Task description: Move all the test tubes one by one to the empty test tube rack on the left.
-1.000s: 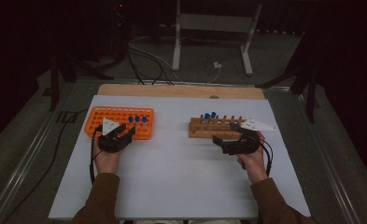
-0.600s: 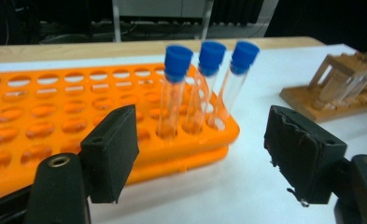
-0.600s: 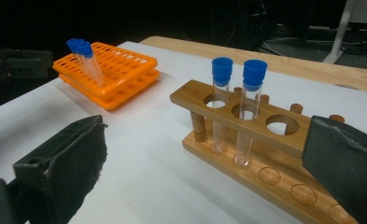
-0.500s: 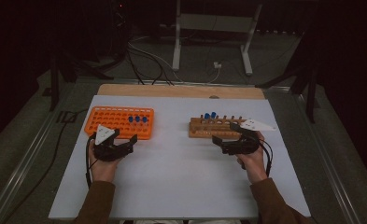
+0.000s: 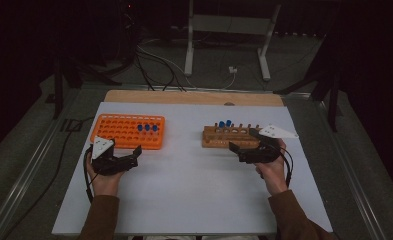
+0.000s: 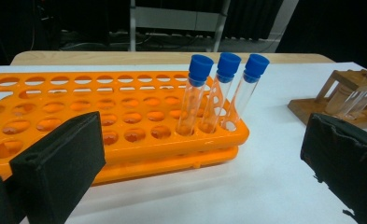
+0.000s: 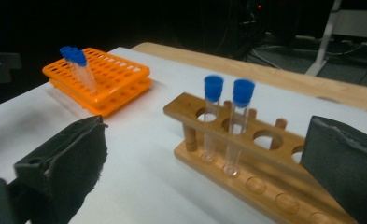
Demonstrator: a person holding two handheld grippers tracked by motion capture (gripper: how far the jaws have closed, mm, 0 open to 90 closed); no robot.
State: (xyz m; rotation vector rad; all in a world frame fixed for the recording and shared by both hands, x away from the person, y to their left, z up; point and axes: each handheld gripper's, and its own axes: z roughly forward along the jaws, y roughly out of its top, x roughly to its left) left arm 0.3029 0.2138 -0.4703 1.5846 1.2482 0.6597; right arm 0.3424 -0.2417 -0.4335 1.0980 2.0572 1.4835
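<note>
An orange rack [image 5: 128, 131] at the table's left holds three blue-capped tubes [image 6: 217, 93] upright in its right end. My left gripper [image 5: 124, 150] hovers just in front of it. Its jaws have just been opening and now stand wide, with nothing between them [image 6: 200, 177]. On the right, a wooden rack [image 5: 229, 136] carries two blue-capped tubes [image 7: 228, 126] at its left end. My right gripper [image 5: 245, 140] stays open close to the rack's near side, its jaws empty.
Bare white table surface [image 5: 194, 190] spreads between and in front of both hands. A wooden strip [image 5: 194, 97] runs along the far edge. Beyond it, cables and a metal stand [image 5: 224, 45] occupy the dark floor.
My left gripper has pulled back from the orange rack toward the near edge, and its jaws have opened wide. The right gripper has stayed put.
</note>
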